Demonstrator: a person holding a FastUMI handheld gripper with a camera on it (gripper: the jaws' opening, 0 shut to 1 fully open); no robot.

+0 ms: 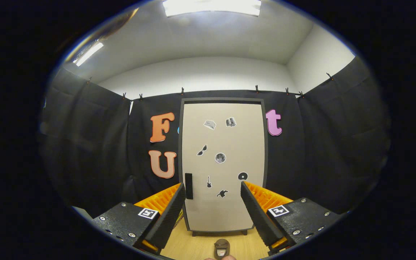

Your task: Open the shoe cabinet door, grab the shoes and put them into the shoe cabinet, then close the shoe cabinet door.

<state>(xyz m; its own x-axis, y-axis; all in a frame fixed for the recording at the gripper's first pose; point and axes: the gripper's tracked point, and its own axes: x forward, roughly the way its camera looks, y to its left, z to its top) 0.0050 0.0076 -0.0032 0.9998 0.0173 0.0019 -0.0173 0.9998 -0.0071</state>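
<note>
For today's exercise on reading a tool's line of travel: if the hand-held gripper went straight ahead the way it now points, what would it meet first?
Probably the closed shoe cabinet door. The hand-held gripper is open, its fingers framing the door's lower part, with the dark handle near one finger. Nothing seems to lie between, though depth is hard to judge.

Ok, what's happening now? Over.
Gripper open, holding nothing. Tall beige shoe cabinet door shut, beyond fingers. Small brown shoe on wooden floor between fingers. Path clear.
</note>
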